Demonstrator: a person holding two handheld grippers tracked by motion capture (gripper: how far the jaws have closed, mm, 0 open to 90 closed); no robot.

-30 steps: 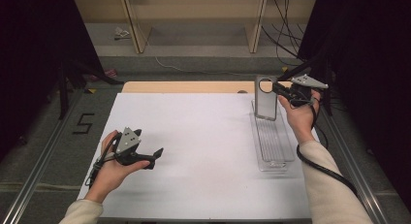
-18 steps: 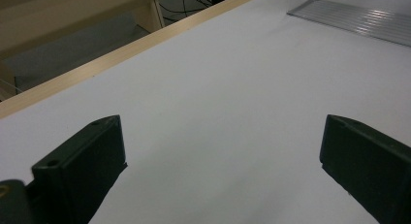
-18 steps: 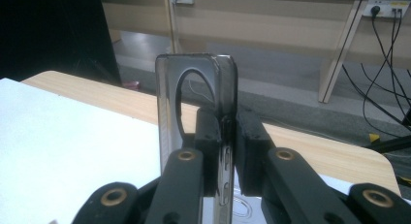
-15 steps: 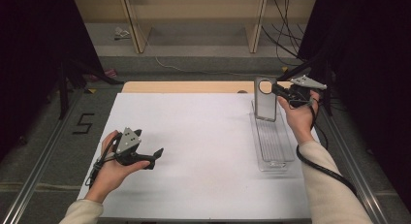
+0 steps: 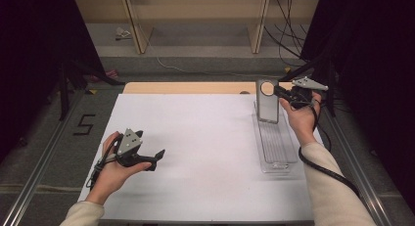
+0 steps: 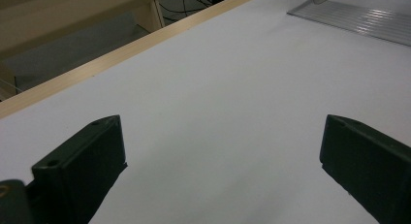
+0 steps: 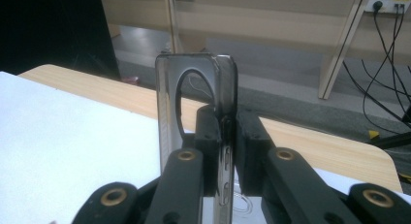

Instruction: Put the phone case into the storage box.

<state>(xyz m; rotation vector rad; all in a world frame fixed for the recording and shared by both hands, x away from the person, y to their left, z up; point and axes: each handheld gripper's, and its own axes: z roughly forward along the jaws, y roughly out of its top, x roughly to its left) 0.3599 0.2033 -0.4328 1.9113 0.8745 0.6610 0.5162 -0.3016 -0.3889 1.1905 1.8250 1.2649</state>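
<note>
A clear phone case with a round camera cutout stands upright at the far end of a clear ribbed tray on the right of the white tabletop. My right gripper is shut on the case's right edge. In the right gripper view its jaws pinch the thin side wall of the case, with the gripper pointing level. My left gripper rests in the person's hand low on the left of the table, open and holding nothing. In the left gripper view it faces bare white surface, with the tray far off.
A strip of wooden table edge runs along the far side. Behind it stand wooden shelf legs and loose cables. A black "5" marks the floor at left, next to a metal rail.
</note>
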